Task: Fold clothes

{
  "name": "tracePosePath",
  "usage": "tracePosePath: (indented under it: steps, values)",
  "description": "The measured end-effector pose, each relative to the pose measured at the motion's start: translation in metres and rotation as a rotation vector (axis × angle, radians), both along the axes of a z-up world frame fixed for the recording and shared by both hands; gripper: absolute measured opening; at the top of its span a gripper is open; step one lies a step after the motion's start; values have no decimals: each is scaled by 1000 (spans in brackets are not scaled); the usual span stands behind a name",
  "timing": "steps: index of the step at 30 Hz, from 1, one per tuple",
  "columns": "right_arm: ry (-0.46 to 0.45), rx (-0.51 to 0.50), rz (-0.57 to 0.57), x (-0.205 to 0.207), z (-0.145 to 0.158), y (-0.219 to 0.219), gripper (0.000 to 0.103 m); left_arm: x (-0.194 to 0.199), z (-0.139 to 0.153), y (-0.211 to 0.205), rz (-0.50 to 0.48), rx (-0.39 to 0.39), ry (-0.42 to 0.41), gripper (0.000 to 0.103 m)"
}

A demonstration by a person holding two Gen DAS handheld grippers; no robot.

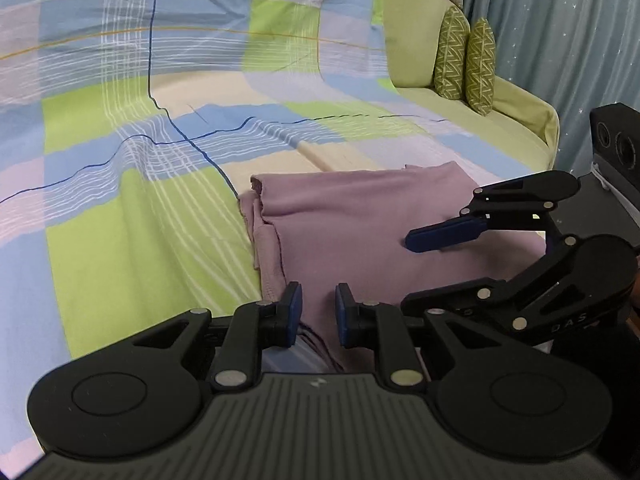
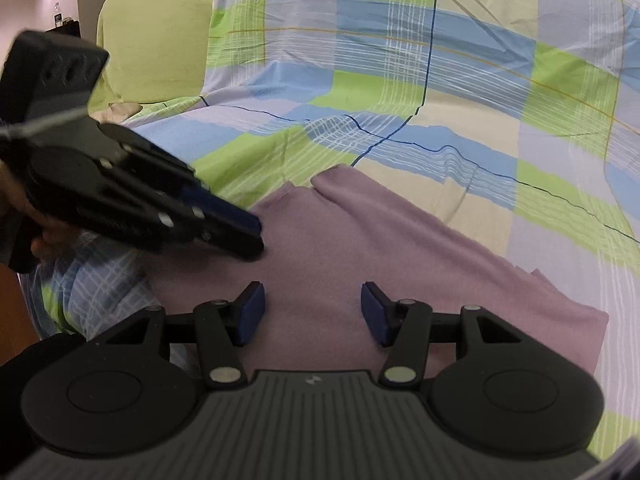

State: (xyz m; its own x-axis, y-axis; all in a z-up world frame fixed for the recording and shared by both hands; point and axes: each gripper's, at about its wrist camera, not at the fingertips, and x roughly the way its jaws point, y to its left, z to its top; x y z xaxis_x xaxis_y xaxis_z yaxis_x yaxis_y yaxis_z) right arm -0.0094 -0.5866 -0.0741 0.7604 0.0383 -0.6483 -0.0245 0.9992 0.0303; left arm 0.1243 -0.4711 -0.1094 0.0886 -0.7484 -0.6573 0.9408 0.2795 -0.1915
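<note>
A mauve garment (image 1: 360,216) lies folded into a rough rectangle on the checked sheet; it also shows in the right wrist view (image 2: 400,240). My left gripper (image 1: 318,312) is open, its blue pads a small gap apart over the garment's near edge, holding nothing. It also shows in the right wrist view (image 2: 248,236), blurred, over the cloth's left part. My right gripper (image 2: 312,312) is open wide and empty just above the garment. In the left wrist view it (image 1: 424,256) reaches in from the right over the cloth, one blue finger (image 1: 444,234) showing.
A blue, green and cream checked sheet (image 1: 140,160) covers a sofa seat and back. Two green patterned cushions (image 1: 466,60) stand at the far right on the light green sofa (image 1: 520,108). A blue-grey curtain (image 1: 560,40) hangs behind.
</note>
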Motion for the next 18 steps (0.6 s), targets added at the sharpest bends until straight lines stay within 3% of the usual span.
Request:
tracePosePath:
  steps: [1, 4, 15, 18]
  values:
    - [1, -2, 1, 0, 0, 0, 50, -1, 0, 0, -3, 5, 1, 20]
    - [4, 5, 1, 0, 0, 0, 51, -3, -3, 1, -16, 33, 6, 0]
    - [-52, 1, -41, 10, 8, -16, 51, -18, 1, 17, -28, 46, 21, 0]
    - [-23, 21, -25, 21, 0, -19, 54, -17, 3, 17, -31, 52, 26, 0]
